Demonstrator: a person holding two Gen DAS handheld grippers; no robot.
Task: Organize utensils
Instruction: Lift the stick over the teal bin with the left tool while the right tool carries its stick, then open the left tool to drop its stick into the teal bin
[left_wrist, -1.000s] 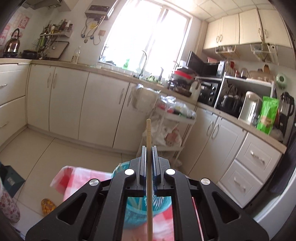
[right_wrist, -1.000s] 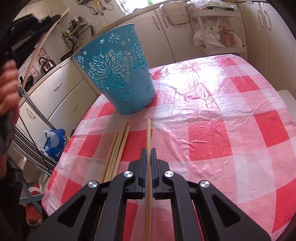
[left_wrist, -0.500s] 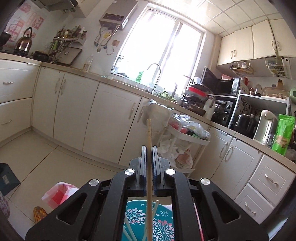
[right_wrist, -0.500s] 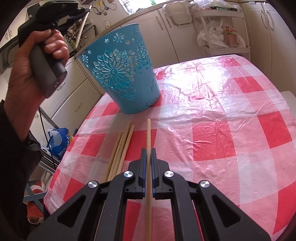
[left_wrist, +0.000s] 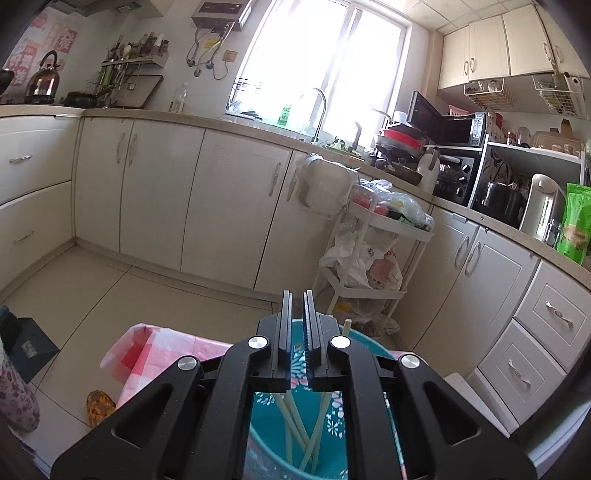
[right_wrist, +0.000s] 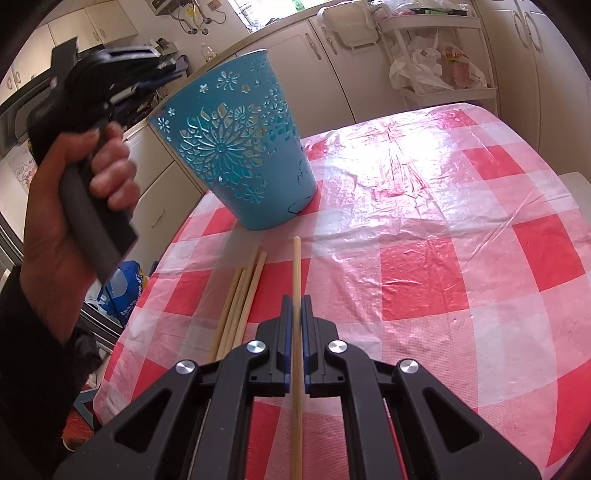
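Over the blue bin (left_wrist: 273, 435), the left wrist view has the left hand-held gripper (left_wrist: 296, 332) parked right above the rim, jaws a narrow slot apart with nothing between them. A few pale chopsticks (left_wrist: 295, 424) lean inside the bin, which makes sense: tall walls keep long sticks standing together instead of rolling around. I'd guess hovering over the mouth is so anything let go drops straight in.

Right wrist view: the right hand-held gripper (right_wrist: 294, 317) is clamped on a single chopstick (right_wrist: 296, 266), pinched partway along so the front end pokes out toward the bin, easy to aim. Just to its left, a bundle of loose chopsticks (right_wrist: 240, 302) lies on the checkered bench (right_wrist: 461, 258), near the bin's base. So it looks partway done, with this stick next in line, I reckon.
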